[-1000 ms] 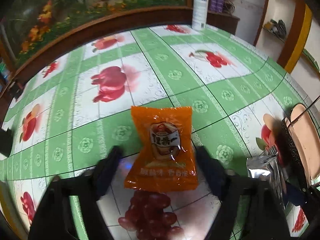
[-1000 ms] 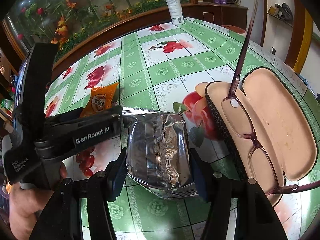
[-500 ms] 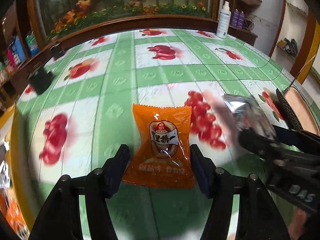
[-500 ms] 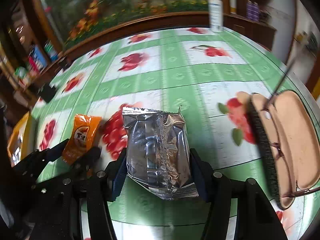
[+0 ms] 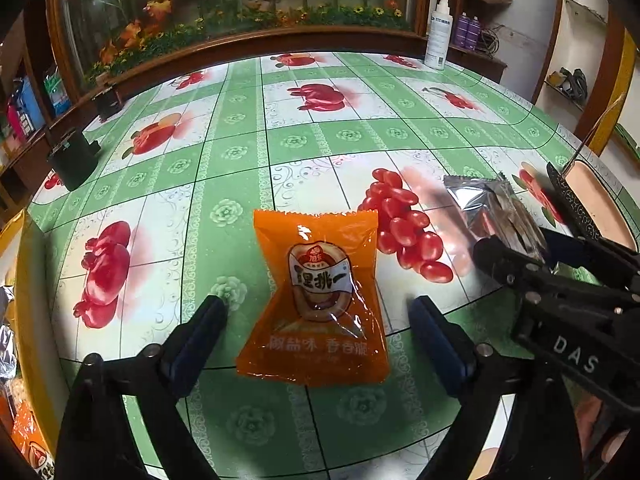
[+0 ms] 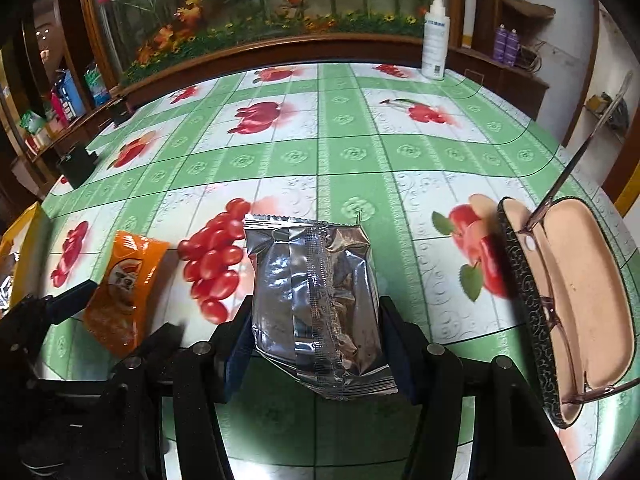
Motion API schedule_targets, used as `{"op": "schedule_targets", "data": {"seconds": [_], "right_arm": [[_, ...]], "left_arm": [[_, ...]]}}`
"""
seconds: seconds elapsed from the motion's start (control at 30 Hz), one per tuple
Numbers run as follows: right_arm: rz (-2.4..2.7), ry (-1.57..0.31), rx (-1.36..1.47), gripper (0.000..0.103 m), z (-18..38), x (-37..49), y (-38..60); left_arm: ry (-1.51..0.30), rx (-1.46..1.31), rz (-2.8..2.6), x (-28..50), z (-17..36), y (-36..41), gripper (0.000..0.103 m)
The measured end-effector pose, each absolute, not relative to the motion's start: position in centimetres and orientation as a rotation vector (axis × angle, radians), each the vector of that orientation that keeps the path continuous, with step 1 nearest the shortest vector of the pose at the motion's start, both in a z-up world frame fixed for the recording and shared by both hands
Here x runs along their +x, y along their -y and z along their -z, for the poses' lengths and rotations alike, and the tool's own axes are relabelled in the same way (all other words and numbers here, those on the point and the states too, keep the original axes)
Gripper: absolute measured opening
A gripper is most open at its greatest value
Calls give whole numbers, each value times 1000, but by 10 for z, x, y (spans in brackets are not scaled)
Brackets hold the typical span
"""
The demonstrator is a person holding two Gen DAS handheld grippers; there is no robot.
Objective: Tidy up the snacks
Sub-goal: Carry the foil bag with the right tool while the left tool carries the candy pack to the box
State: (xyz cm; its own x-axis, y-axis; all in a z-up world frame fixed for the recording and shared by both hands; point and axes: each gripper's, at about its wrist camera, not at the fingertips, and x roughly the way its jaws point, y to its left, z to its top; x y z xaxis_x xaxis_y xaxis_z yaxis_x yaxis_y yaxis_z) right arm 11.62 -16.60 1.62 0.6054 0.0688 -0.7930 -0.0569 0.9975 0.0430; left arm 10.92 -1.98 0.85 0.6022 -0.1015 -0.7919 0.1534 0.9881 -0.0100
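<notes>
An orange snack packet [image 5: 316, 300] lies flat on the green fruit-print tablecloth [image 5: 240, 148]. My left gripper [image 5: 318, 304] straddles it with its jaws opening; both pads stand clear of the packet's sides. To its right my right gripper [image 6: 318, 320] is shut on a silver foil snack packet [image 6: 316, 296], pads pressed on its two long sides. The right wrist view shows the orange packet [image 6: 124, 288] at the left between the left gripper's fingers [image 6: 160, 336]. In the left wrist view the silver packet [image 5: 492, 208] shows at the right.
An open glasses case [image 6: 580, 300] with glasses in it lies at the right. A yellow box [image 5: 24, 280] with more packets stands at the table's left edge. A white spray bottle [image 5: 438, 36] stands at the far edge and a black object [image 5: 72, 160] at the far left.
The left gripper carried the orange packet leftward across the table, then its jaws spread off it. The right gripper moved left from the glasses case with the silver packet and rolled level.
</notes>
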Motion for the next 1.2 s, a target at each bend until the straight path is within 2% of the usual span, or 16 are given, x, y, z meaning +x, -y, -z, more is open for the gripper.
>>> {"op": "schedule_targets", "data": {"seconds": [0.03, 0.07, 0.3, 0.8, 1.2], "right_arm": [[-63, -911, 13, 62, -16, 116, 167], [-55, -907, 20, 62, -16, 116, 169], [-49, -902, -39, 62, -16, 117, 162], [-161, -764, -52, 63, -40, 95, 139], [-171, -732, -59, 63, -45, 91, 136]], "left_arm": [[-905, 63, 153, 109, -10, 20, 69], [-894, 66, 141, 108, -12, 19, 58], [-885, 34, 121, 112, -14, 8, 51], [-669, 36, -45, 98, -44, -14, 51], [-612, 63, -64, 94, -50, -14, 51]]}}
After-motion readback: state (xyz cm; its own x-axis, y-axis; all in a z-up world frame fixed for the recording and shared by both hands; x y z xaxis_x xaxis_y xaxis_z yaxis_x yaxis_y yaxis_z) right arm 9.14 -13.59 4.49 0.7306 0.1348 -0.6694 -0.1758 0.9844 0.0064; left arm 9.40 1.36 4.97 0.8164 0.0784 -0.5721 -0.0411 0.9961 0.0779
